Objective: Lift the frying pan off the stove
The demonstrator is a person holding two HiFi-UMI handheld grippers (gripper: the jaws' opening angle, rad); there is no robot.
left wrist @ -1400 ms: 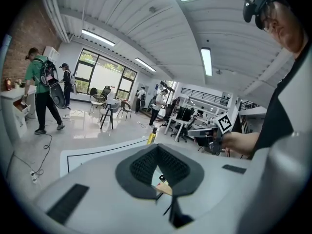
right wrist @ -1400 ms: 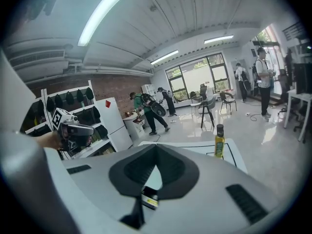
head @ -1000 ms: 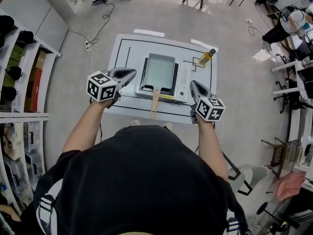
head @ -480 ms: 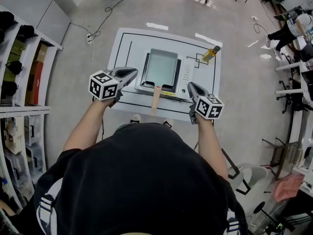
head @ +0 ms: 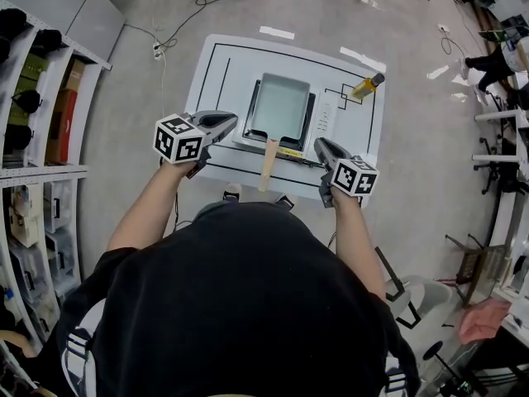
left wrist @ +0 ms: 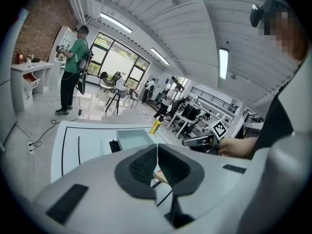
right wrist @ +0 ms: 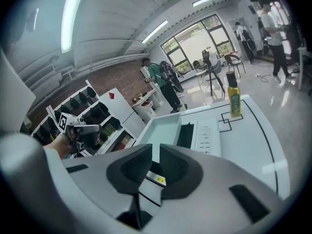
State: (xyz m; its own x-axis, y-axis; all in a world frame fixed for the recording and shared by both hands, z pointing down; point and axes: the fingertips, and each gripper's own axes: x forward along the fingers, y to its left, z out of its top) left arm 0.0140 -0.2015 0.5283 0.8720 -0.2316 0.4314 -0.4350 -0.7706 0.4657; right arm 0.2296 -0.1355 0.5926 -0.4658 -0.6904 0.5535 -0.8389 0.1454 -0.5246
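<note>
A rectangular pale-green frying pan (head: pixel 279 106) sits on a white portable stove (head: pixel 327 119) on the white table (head: pixel 223 73). Its wooden handle (head: pixel 268 164) sticks out over the table's near edge. My left gripper (head: pixel 231 121) hovers left of the handle, shut and empty; its own view shows the pan (left wrist: pixel 133 139) beyond the closed pads (left wrist: pixel 146 164). My right gripper (head: pixel 318 145) hovers right of the handle over the stove's front corner. Its jaws are opening, a narrow gap with nothing between them. From the right gripper (right wrist: pixel 156 162), the pan (right wrist: pixel 163 129) lies ahead.
A yellow oil bottle (head: pixel 368 84) stands at the table's far right, inside black line markings. Shelves (head: pixel 33 114) with boxes line the left side. Cables (head: pixel 178 31) run across the floor beyond the table. A person in green (left wrist: pixel 73 67) stands further off.
The head view has tilted, so the table sits higher in the picture. My right gripper has drifted left, closer to the pan handle. The left gripper has barely moved.
</note>
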